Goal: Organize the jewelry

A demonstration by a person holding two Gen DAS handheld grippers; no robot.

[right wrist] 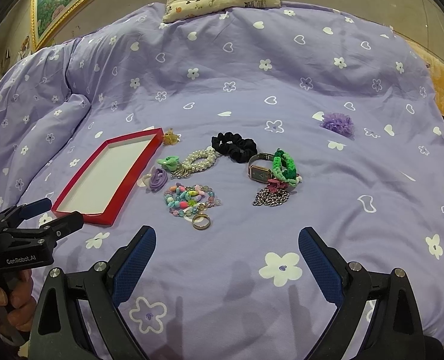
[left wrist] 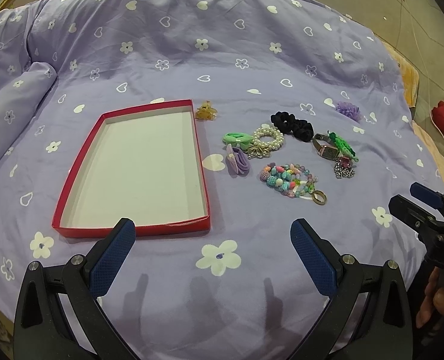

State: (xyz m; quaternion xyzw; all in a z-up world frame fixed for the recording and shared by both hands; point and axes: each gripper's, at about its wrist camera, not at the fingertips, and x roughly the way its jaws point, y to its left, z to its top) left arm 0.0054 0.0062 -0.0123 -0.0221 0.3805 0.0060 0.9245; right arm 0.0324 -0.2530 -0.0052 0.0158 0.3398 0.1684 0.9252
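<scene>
Nothing is held yet: the left tool (left wrist: 213,234) and the right tool (right wrist: 227,241) are both spread wide and empty, poised above the quilt (left wrist: 222,60) near the bed's front edge. The red tray (left wrist: 202,156) lies bare to the left, and every piece of jewelry is still outside it.

Most risk lies in how the pieces are bunched. The pearl bracelet (right wrist: 201,159) touches the green tie (right wrist: 168,162) and a metal charm, so two things may be lifted where one is meant. The watch (right wrist: 259,172), the green braid (right wrist: 284,166) and the chain (right wrist: 269,198) overlap, and a snagged link could drag its neighbours across the cloth. The bead bracelets (right wrist: 189,199) are heaped loosely and could slip from a partial grip.

The ring (right wrist: 201,221) lies flat on soft fabric; a closing tool is likely to pinch the quilt with it, or push it into a fold. The tray is light and shallow, so a nudge on its rim could shift or tip it. The purple flower (right wrist: 337,124) and the amber clip (right wrist: 171,136) lie apart and could be overlooked.
</scene>
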